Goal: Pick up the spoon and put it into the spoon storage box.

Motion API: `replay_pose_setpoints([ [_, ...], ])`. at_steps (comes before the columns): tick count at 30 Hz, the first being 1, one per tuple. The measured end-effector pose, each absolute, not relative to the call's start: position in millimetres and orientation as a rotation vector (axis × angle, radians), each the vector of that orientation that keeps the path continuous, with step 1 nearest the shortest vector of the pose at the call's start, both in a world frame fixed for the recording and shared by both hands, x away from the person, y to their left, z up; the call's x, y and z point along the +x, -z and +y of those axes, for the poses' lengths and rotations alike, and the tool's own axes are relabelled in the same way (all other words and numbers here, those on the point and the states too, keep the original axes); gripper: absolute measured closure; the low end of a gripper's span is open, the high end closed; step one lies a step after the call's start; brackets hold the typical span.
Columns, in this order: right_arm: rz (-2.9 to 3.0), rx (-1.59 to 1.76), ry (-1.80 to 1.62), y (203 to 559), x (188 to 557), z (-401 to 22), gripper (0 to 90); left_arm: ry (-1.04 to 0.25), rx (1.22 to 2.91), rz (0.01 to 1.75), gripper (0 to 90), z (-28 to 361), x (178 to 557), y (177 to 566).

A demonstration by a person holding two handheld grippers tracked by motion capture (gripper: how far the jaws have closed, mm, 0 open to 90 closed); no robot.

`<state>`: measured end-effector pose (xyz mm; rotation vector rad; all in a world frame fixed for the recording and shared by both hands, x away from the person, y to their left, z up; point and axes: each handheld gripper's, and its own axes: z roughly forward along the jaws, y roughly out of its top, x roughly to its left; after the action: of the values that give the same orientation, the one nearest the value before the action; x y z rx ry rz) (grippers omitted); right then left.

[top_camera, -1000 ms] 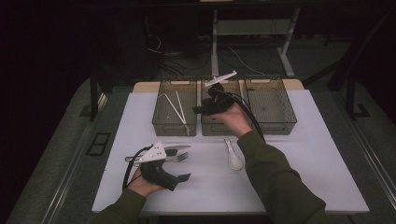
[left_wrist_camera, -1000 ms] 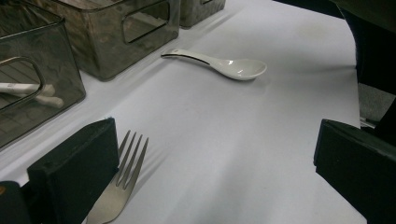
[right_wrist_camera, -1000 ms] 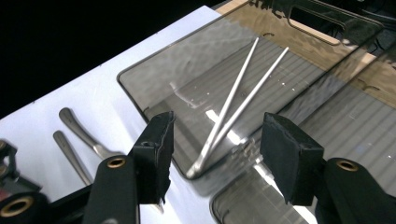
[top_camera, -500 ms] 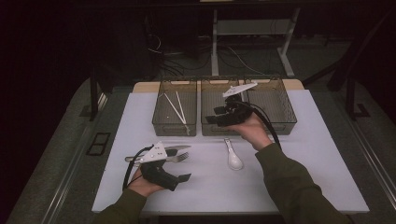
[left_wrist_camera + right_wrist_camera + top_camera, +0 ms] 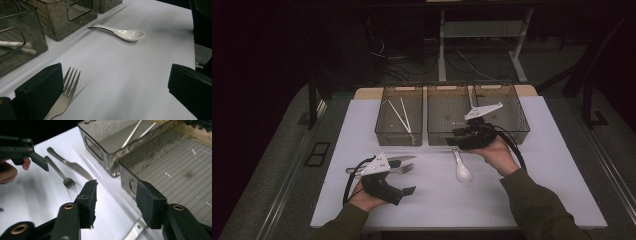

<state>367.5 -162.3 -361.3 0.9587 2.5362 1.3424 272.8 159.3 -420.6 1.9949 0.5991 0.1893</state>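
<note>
A white ceramic spoon (image 5: pixel 461 169) (image 5: pixel 122 33) lies on the white mat just in front of the middle bin (image 5: pixel 447 136). My right gripper (image 5: pixel 458 136) (image 5: pixel 116 192) hovers over that bin's front wall, above the spoon's handle (image 5: pixel 133 231). Its jaws have just been closing and stand half apart, with nothing pressed between them. My left gripper (image 5: pixel 404 181) (image 5: pixel 115 82) rests on the mat at the front left, wide open and holding nothing. A metal fork (image 5: pixel 401 169) (image 5: pixel 63 98) (image 5: pixel 63 177) lies beside its left jaw. A knife (image 5: pixel 398 159) (image 5: pixel 72 166) lies next to the fork.
Three smoky clear bins stand in a row at the back of the mat. The left bin (image 5: pixel 382 131) holds white chopsticks (image 5: pixel 401 116) (image 5: pixel 136 131). The right bin (image 5: pixel 522 131) stands beside the right hand. Dark table edges and cables surround the mat.
The right gripper has moved from over the bins toward the person and a little right, down to the middle bin's front wall, and its jaws have narrowed. The left gripper has stayed still.
</note>
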Motion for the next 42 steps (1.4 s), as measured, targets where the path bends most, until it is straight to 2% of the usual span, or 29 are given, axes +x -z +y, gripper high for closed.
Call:
replay_pose_setpoints([
  [10, 2.536, 1.016, -1.245, 390.5, 358.3, -182.4, 69.0, -0.194, 2.001, 0.601, 0.0, 158.8, 272.0, 420.9],
  [21, 2.549, 1.079, -1.120, 412.8, 364.3, -192.1, 88.8, -0.194, 2.007, 0.593, 0.0, 158.8, 272.2, 421.2],
  [42, 2.562, 1.171, -1.048, 446.3, 383.4, -176.8, 89.6, -0.194, 2.008, 0.597, 0.0, 159.3, 272.0, 421.1],
])
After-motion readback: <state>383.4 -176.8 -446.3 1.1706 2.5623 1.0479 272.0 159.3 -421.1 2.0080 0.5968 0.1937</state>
